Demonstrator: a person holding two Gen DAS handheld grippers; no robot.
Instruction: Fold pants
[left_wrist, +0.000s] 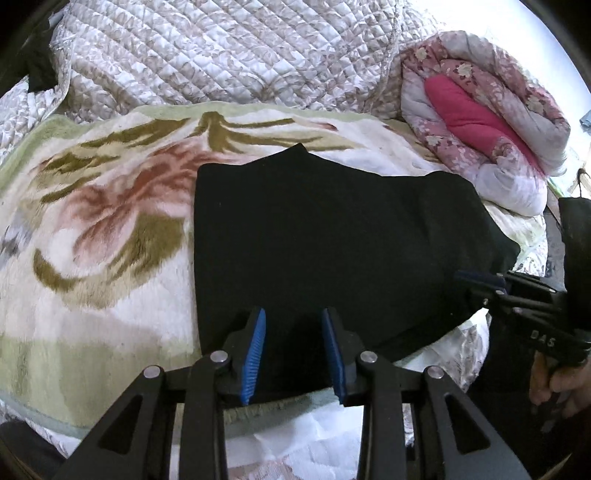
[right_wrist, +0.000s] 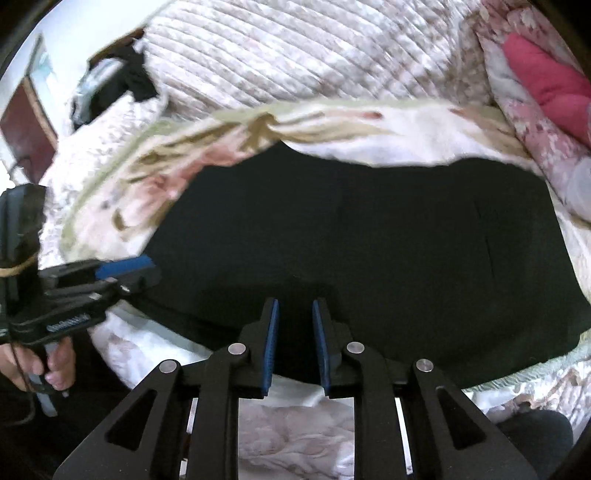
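Pants (left_wrist: 332, 236) lie flat on a blanket (left_wrist: 110, 229) spread over the bed. Quilt (left_wrist: 221, 55) behind the blanket. Rolled comforter (left_wrist: 491, 110) at far right, beside the pants. Left tongs (left_wrist: 293, 354) and right tongs (right_wrist: 294, 347) over the pants' near edge, left of the pair to the left.

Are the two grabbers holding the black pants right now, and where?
No, nothing is held. The left gripper and right gripper both stand open over the near edge of the black pants, with their pads apart.

I see matt black cloth pants (left_wrist: 332, 236) on a plush, fuzzy blanket (left_wrist: 92, 229); upper frame, a quilted, stitched bedspread (left_wrist: 221, 48).
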